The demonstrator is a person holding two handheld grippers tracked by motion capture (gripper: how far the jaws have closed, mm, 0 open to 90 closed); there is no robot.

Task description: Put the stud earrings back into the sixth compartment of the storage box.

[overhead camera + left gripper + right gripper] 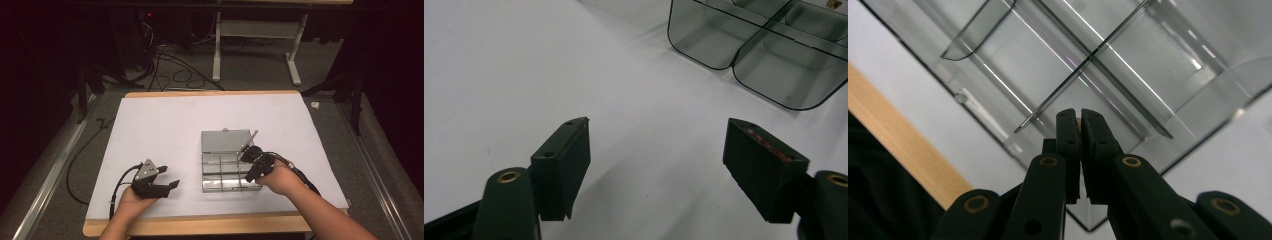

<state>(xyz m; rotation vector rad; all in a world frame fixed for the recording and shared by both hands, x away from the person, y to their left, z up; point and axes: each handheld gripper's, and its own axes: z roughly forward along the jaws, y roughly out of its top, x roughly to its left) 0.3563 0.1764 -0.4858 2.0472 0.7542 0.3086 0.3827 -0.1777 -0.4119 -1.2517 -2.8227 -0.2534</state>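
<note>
A clear plastic compartment box (231,189) lies on the white sheet (165,125) right of centre, its lid (225,141) folded back flat behind it. My right gripper (249,176) hovers over the box's right side, pointing down. In the right gripper view the right gripper (1080,112) is shut, its tips just above the crossing dividers (1088,57) of the box (1198,125). My left gripper (170,177) rests near the front left of the sheet. Its jaws stand wide apart and empty in the left gripper view (658,122), with the box (724,65) ahead to the right.
The wooden table edge (200,225) runs along the front, close under both hands, and shows as a tan strip (893,130) in the right gripper view. Behind the table are floor cables (175,75) and a white stand (217,50).
</note>
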